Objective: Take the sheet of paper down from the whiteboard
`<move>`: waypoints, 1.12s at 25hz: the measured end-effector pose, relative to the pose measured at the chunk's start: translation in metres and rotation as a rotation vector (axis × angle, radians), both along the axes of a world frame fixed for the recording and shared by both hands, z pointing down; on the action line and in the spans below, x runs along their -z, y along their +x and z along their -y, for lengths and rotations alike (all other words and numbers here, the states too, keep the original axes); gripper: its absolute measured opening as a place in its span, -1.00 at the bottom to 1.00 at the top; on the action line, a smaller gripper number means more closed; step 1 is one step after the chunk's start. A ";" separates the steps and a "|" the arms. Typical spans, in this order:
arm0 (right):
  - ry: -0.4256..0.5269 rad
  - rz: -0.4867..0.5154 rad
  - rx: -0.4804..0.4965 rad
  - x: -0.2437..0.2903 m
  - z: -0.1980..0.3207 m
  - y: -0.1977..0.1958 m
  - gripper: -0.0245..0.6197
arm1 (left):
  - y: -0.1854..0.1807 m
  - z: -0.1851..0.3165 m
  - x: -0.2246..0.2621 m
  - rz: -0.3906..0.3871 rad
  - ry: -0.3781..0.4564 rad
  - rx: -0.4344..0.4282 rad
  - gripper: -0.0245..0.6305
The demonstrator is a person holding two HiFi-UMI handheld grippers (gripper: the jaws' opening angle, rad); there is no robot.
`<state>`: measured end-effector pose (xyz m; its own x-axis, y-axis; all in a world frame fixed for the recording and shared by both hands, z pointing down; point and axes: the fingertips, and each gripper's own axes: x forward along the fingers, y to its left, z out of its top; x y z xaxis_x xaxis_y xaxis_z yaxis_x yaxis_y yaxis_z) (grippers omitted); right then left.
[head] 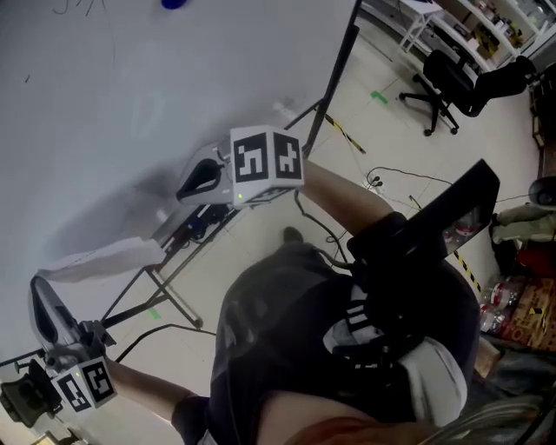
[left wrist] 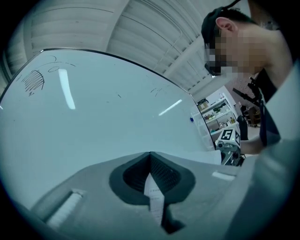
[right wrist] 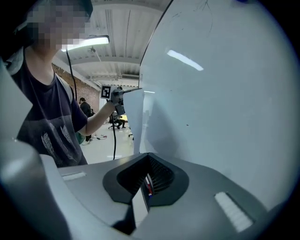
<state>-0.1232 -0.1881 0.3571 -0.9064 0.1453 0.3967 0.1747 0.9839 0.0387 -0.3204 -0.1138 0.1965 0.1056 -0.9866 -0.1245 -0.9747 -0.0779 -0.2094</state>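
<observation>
The sheet of paper hangs edge-on just off the whiteboard, stretched between both grippers. My left gripper is shut on its lower left end; in the left gripper view the paper edge is pinched in the closed left gripper. The sheet runs on towards the right gripper. My right gripper is shut on the other end. In the right gripper view the right gripper clamps the sheet, with red and blue print at the pinched edge. The sheet reaches to the left gripper.
A blue magnet sits at the top of the board. The board's stand legs and cables lie on the floor below. A black office chair stands at the back right, and boxes and clutter are at the right.
</observation>
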 end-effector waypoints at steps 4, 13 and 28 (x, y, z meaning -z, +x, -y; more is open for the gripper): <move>0.003 -0.011 -0.052 -0.003 -0.009 -0.010 -0.92 | 0.005 0.003 -0.025 0.025 -0.030 -0.079 -0.92; -0.063 -0.011 -0.268 -0.017 -0.032 0.016 -0.92 | 0.038 0.015 -0.070 -0.078 -0.070 -0.312 -0.92; -0.130 -0.014 -0.477 -0.035 -0.060 0.150 -0.92 | 0.164 0.008 -0.082 -0.085 -0.129 -0.467 -0.92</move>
<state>0.0272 -0.1280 0.3917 -0.8786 -0.2358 0.4153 -0.2971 0.9507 -0.0886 -0.1560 -0.1219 0.2782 0.5351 -0.8442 -0.0318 -0.8427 -0.5307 -0.0907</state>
